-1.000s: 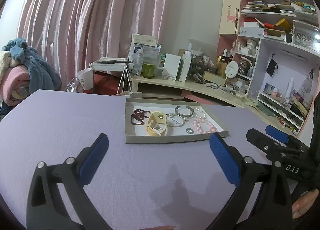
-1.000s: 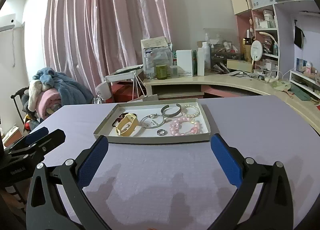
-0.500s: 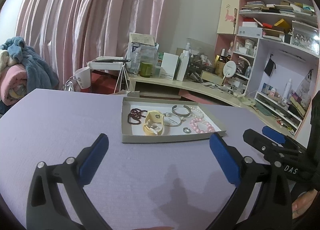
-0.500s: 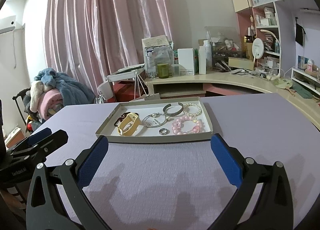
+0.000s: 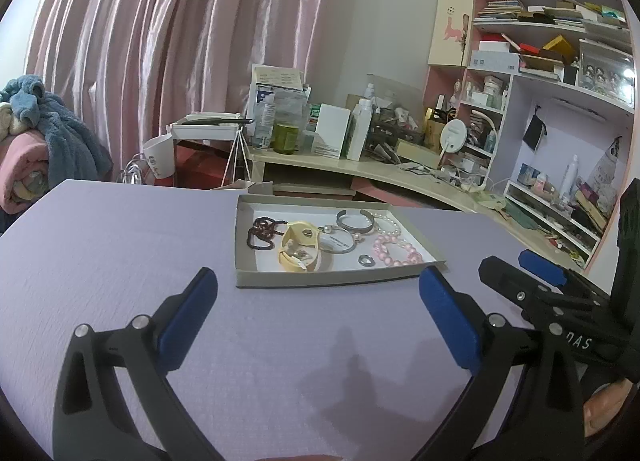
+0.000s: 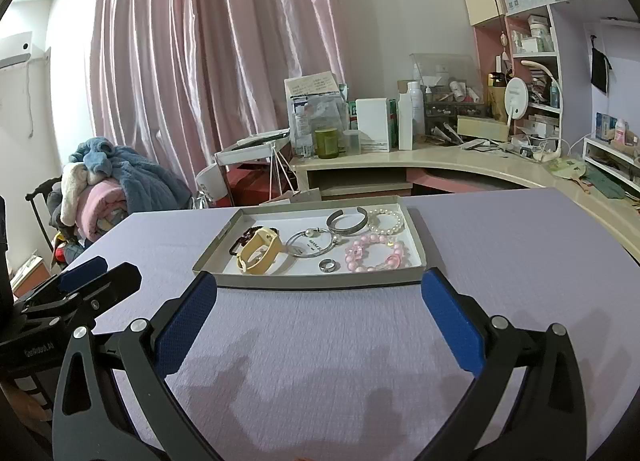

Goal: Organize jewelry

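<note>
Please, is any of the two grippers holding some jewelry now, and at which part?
Nothing is held. The left hand-held gripper and the right hand-held gripper are both open and empty above the purple table, short of the jewelry tray.

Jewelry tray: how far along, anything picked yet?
Done: nothing visibly sorted. The pink bead bracelet, small silver ring, yellow watch band and silver cuff bangle all lie loose in the shallow grey cardboard tray. In hand: nothing; left gripper and right gripper are open, short of the tray. Left: everything.
</note>
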### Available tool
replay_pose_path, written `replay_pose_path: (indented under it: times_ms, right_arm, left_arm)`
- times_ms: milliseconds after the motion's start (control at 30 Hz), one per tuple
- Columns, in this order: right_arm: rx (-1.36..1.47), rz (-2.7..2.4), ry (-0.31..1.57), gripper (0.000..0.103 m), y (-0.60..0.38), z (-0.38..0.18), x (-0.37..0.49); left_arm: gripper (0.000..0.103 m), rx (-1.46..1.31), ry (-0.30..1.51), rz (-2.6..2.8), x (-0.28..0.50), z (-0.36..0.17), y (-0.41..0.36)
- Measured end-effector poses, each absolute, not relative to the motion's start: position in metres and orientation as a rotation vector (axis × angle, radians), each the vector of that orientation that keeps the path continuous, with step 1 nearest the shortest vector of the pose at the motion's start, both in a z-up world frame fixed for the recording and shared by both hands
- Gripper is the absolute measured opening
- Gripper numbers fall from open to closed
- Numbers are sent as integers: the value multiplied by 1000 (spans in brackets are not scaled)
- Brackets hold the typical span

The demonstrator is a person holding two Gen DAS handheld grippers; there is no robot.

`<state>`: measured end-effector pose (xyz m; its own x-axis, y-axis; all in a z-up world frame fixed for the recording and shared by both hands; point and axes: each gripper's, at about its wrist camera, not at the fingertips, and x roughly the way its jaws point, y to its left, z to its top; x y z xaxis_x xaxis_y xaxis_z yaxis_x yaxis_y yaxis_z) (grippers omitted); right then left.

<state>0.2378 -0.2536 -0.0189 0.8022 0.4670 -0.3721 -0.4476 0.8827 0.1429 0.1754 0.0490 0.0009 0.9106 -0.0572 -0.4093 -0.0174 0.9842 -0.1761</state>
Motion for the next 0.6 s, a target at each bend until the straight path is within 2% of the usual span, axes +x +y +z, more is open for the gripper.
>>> replay_pose_path:
  times_ms: [600]
  right_arm:
    - [49,491,410,102,-254,-17,239]
  left_arm:
    - [101,-179,429,-20,176,2,46]
